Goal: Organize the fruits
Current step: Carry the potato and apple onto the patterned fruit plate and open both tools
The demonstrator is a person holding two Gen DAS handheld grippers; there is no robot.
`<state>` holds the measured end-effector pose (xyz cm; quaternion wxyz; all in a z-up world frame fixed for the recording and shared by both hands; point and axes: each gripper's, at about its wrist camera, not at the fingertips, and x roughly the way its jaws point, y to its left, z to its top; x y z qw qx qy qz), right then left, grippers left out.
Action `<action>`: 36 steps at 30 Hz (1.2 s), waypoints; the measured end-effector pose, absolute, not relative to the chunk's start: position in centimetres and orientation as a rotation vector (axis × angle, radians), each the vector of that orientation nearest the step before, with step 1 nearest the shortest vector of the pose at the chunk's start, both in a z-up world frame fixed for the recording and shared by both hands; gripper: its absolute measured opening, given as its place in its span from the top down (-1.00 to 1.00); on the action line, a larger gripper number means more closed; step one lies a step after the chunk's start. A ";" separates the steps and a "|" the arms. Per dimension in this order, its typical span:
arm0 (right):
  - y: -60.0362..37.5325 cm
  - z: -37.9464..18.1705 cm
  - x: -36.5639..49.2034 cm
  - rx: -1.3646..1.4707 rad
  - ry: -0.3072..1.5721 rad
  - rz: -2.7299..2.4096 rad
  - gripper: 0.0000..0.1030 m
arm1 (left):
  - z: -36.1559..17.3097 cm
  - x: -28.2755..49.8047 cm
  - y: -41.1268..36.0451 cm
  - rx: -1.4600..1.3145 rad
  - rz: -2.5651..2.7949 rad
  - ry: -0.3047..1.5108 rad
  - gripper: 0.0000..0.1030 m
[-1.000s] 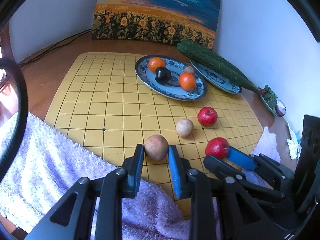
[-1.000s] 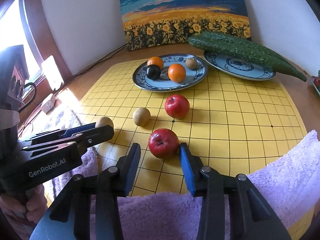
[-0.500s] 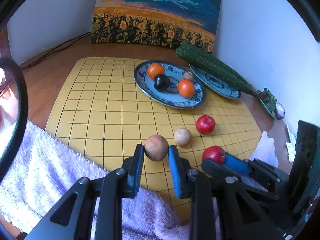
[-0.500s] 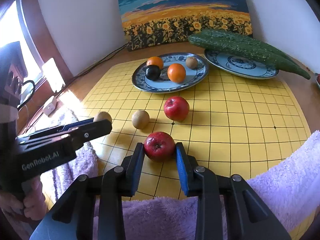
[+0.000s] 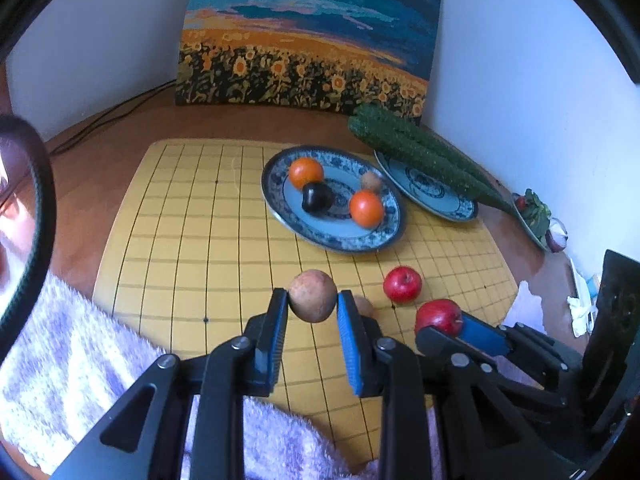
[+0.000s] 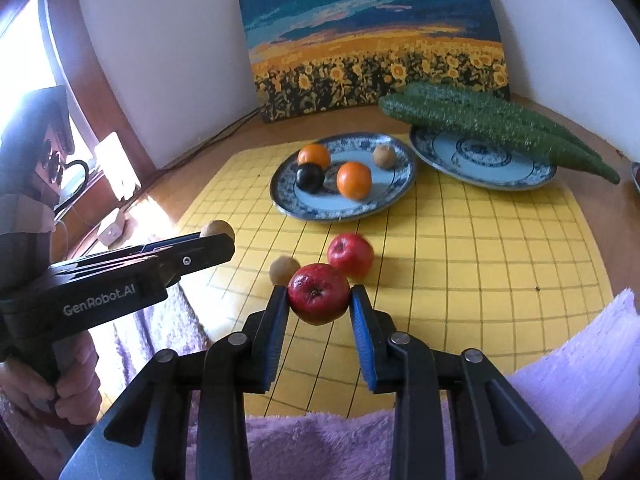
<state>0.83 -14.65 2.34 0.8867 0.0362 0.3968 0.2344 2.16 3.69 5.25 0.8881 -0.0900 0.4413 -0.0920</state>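
Left wrist: small brown fruit [image 5: 363,306] half-hidden behind claw [image 5: 313,303].

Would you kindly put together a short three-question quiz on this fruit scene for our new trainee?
1. True or false: the left hand-held gripper is empty.
2. What does the right hand-held gripper hold? A) an orange B) a red apple C) a cucumber
3. How many fruits lie on the fruit plate?

Key:
1. False; it grips a brown fruit.
2. B, the red apple.
3. Four: two oranges, a dark fruit and a small brown fruit.
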 end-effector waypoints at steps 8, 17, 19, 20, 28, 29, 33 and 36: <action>-15.5 3.7 2.7 0.066 0.807 0.476 0.37 | 6.6 4.7 3.7 -0.167 -0.195 0.894 0.49; -15.8 4.3 5.2 0.057 0.810 0.465 0.37 | 6.8 7.9 3.8 -0.150 -0.200 0.890 0.49; -15.8 4.3 5.7 0.050 0.808 0.461 0.37 | 6.7 8.5 3.8 -0.142 -0.203 0.890 0.49; -15.7 4.4 6.0 0.047 0.808 0.459 0.37 | 6.6 8.8 3.8 -0.140 -0.204 0.887 0.49; -15.7 4.2 8.5 0.035 0.815 0.441 0.37 | 5.5 10.7 3.9 -0.141 -0.204 0.907 0.49; -15.8 4.1 8.7 0.036 0.817 0.439 0.37 | 5.3 10.8 3.9 -0.141 -0.203 0.909 0.49; -15.8 3.5 10.0 0.046 0.828 0.435 0.37 | 4.8 11.6 3.9 -0.139 -0.200 0.916 0.49; -15.8 3.1 10.9 0.052 0.837 0.433 0.37 | 4.4 12.1 3.7 -0.134 -0.198 0.925 0.49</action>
